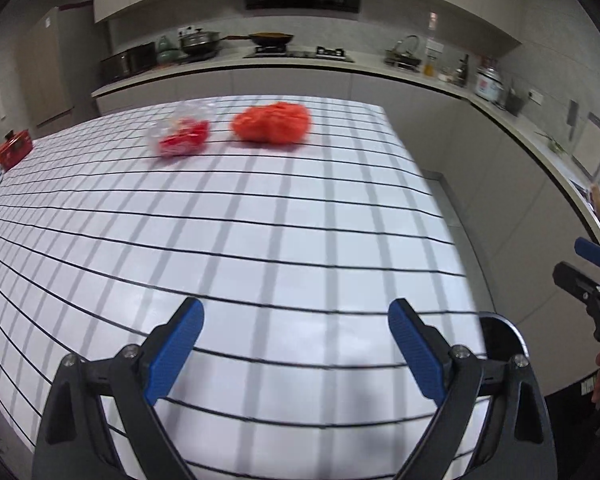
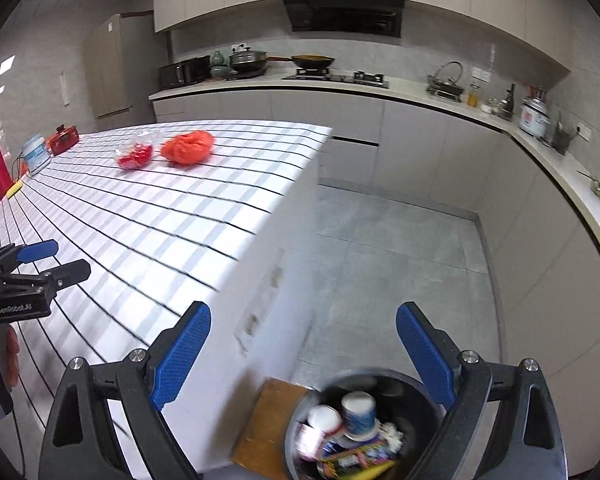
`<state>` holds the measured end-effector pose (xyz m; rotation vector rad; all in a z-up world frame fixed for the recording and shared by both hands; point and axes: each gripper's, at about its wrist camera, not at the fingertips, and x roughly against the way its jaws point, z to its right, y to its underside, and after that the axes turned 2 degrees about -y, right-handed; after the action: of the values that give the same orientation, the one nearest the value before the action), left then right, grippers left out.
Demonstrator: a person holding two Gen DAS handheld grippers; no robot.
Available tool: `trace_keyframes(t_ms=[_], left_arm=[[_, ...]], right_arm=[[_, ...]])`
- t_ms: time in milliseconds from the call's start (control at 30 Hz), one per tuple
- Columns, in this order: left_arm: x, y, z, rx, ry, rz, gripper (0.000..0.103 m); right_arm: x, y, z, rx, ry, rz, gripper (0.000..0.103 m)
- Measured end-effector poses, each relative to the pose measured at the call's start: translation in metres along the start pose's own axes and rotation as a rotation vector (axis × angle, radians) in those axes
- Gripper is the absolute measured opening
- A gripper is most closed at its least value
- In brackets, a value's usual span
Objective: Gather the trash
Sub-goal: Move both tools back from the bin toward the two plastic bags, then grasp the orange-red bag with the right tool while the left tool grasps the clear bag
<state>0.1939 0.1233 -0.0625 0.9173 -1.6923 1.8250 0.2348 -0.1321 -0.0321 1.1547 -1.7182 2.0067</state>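
Far ahead of the tool, a frying pan (image 2: pixel 313 61) and a lidded pot (image 2: pixel 248 60) stood on the desk (image 2: pixel 404 89); a rice cooker (image 2: pixel 533 117) was to the right.

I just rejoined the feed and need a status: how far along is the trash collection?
Partly done. The black bin on the floor beside the table already holds cups and wrappers. Nothing is in hand: the left gripper and right gripper are both open and empty. Left on the checked table: a crumpled orange bag and a clear bag with red contents, side by side at the far end.
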Motion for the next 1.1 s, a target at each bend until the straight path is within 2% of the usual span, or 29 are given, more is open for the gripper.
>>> trace_keyframes(t_ms=[267, 433, 733, 867, 1100], left_arm=[[-0.037, -0.036, -0.082, 0.024, -0.034, -0.006, 0.094], [-0.070, -0.060, -0.118, 0.024, -0.016, -0.029, 0.094], [-0.123, -0.106, -0.143, -0.015, 0.034, -0.051, 0.094], [-0.147, -0.122, -0.147, -0.014, 0.070, -0.074, 0.094], [-0.169, -0.144, -0.157, 0.017, 0.138, -0.070, 0.094]], right_arm=[[-0.060, -0.053, -0.082, 0.032, -0.025, -0.019, 0.095], [-0.098, -0.081, -0.118, 0.038, -0.022, -0.036, 0.095], [-0.161, -0.127, -0.147, -0.010, 0.001, -0.067, 0.095], [-0.190, -0.145, -0.152, -0.054, -0.002, -0.082, 0.095], [-0.230, -0.168, -0.162, -0.052, -0.004, -0.111, 0.095]])
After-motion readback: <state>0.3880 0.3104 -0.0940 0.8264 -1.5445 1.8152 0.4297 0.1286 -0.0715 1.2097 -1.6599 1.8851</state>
